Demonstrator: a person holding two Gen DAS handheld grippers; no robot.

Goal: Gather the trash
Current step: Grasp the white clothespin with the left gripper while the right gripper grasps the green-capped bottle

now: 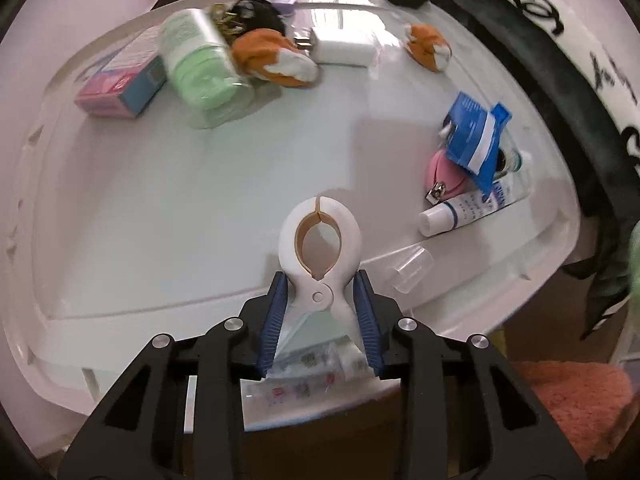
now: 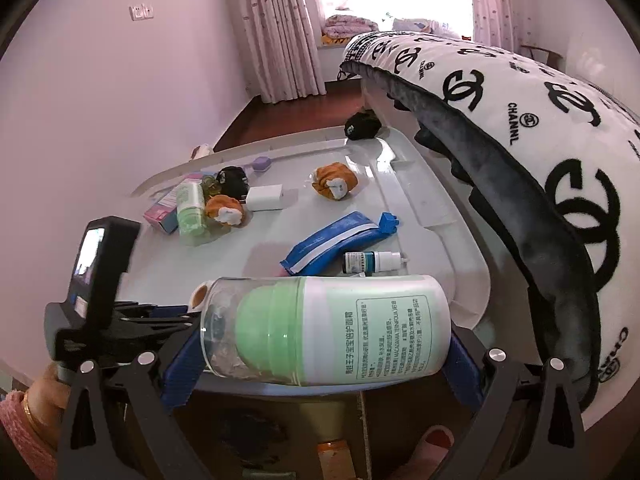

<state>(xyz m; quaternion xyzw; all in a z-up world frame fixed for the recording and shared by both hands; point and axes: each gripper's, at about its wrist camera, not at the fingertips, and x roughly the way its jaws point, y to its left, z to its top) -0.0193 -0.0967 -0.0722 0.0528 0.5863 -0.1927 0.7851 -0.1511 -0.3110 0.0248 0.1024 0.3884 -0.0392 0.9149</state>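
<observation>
My left gripper (image 1: 320, 292) is shut on a white plastic clip (image 1: 319, 248) with a tan lining, held over the near edge of the white bin lid (image 1: 180, 208). A crumpled clear printed wrapper (image 1: 316, 360) sits between the blue pads behind the clip. My right gripper (image 2: 320, 344) is shut on a green-and-white jar (image 2: 328, 330) lying sideways across its blue pads, above the lid's near edge. The left gripper's body (image 2: 96, 276) shows at the left of the right wrist view. A blue wrapper (image 1: 476, 136) (image 2: 340, 240) lies on the lid's right side.
On the lid: a pink-and-blue box (image 1: 124, 80), a second green jar (image 1: 200, 68), two orange-and-white balled socks (image 1: 280, 60) (image 1: 428, 48), a white charger (image 1: 344, 50), pink nail clippers (image 1: 444, 176), a white tube (image 1: 464, 210), a dropper bottle (image 2: 372, 260). A black-and-white logo cushion (image 2: 520, 128) overhangs the right.
</observation>
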